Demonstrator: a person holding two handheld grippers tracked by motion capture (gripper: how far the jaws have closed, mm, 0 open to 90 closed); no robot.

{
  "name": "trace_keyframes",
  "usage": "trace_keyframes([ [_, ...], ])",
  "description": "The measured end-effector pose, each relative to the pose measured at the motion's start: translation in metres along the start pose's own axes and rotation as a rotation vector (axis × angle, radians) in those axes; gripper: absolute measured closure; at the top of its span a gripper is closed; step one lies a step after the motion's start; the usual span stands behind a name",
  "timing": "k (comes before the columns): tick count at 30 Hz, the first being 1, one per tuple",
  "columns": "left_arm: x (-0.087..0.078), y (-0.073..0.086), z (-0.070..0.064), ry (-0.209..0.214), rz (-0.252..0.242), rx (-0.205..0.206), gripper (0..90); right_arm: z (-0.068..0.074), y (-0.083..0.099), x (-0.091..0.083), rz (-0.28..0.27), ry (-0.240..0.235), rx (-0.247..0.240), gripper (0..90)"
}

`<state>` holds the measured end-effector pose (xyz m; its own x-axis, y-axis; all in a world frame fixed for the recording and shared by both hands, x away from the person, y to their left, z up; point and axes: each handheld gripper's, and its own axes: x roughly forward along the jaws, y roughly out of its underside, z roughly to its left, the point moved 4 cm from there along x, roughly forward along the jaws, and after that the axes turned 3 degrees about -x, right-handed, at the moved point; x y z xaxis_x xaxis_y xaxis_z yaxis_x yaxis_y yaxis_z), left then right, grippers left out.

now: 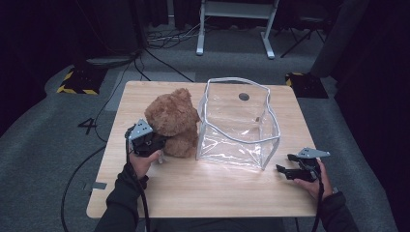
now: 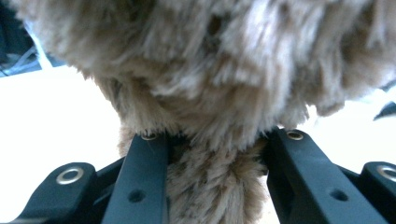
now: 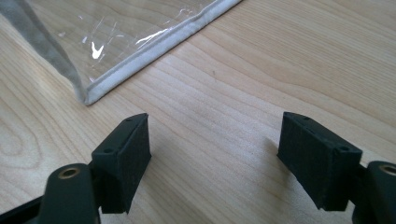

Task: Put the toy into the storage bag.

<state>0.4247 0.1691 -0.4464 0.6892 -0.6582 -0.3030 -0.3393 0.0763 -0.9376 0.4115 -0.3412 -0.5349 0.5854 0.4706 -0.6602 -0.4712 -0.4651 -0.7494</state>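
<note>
Nearest the person, two sleeved forearms enter from the bottom edge of the high view. The right hand-held gripper (image 1: 285, 170) sits low over the wooden surface (image 1: 212, 193), near the right front corner; its jaws stand wide apart with nothing between them. In the right gripper view, bare wood grain lies between the two pads (image 3: 128, 154), and the white-trimmed bottom corner of the clear bag (image 3: 140, 42) lies just ahead, apart from the jaws.

The left hand-held gripper (image 1: 159, 142) is at the left side of the surface, pressed into the lower side of the teddy bear (image 1: 173, 121). In the left gripper view, brown fur (image 2: 210, 186) fills the gap between the two black jaws, which clamp a part of the bear; which part cannot be told.

The teddy bear sits upright on the surface, left of centre, touching the left wall of the clear bag (image 1: 237, 125). The bag stands open-topped at centre, rim trimmed in white.

Beyond the surface: grey floor, cables (image 1: 169, 38), a white frame's legs (image 1: 232, 29).
</note>
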Motion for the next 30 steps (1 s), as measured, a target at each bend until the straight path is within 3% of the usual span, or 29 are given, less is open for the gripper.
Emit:
trace_keyframes([
  [9, 0.001, -0.025, 0.005, -0.028, -0.062, 0.006, 67.9, 0.000, 0.000, 0.000, 0.000, 0.000, -0.001, 25.2],
  [16, 0.000, -0.048, 0.012, -0.028, -0.117, -0.018, 67.9, 0.000, 0.000, 0.000, -0.001, -0.002, 0.001, 25.3],
  [22, -0.007, -0.075, 0.013, -0.032, -0.162, -0.009, 67.7, 0.000, 0.000, 0.000, -0.001, -0.002, 0.002, 25.4],
  [24, -0.012, -0.090, 0.011, -0.029, -0.187, -0.001, 67.7, 0.000, 0.000, 0.000, -0.001, -0.006, 0.004, 25.4],
  [30, -0.018, -0.113, 0.005, -0.031, -0.218, 0.015, 67.6, 0.000, 0.000, 0.000, -0.001, -0.006, 0.004, 25.4],
])
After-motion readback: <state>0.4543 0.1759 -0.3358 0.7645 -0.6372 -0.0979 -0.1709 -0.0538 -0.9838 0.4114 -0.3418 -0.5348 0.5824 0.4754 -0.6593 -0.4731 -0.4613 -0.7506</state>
